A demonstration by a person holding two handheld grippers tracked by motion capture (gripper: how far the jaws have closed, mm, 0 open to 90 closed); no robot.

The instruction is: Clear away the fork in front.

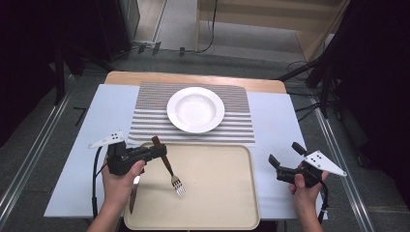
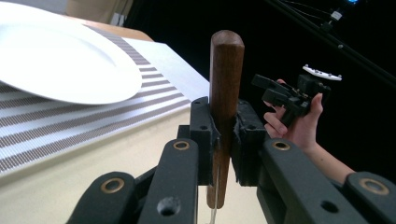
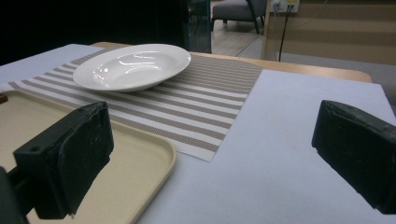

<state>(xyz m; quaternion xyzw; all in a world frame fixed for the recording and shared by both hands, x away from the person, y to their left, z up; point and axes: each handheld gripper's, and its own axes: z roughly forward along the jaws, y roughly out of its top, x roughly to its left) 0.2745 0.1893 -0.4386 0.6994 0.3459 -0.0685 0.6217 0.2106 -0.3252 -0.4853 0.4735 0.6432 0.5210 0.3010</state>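
Observation:
A fork with a brown wooden handle (image 1: 163,157) hangs tilted over the beige tray (image 1: 217,193), its tines (image 1: 178,186) low near the tray's surface. My left gripper (image 1: 158,152) is shut on that handle at the tray's far left corner. In the left gripper view the handle (image 2: 226,84) stands upright between the pads (image 2: 201,135). A knife (image 1: 132,198) lies on the tray under my left hand. My right gripper (image 1: 285,153) is open to the right of the tray, nothing between its pads (image 3: 70,158). A white plate (image 1: 196,108) sits on the striped placemat (image 1: 145,121).
The placemat and tray lie on a light blue cover (image 1: 275,125) over a wooden table. In the right gripper view the tray's corner (image 3: 159,158) is at the lower left, and the plate (image 3: 133,65) lies beyond it. Cables and dark stands surround the table.

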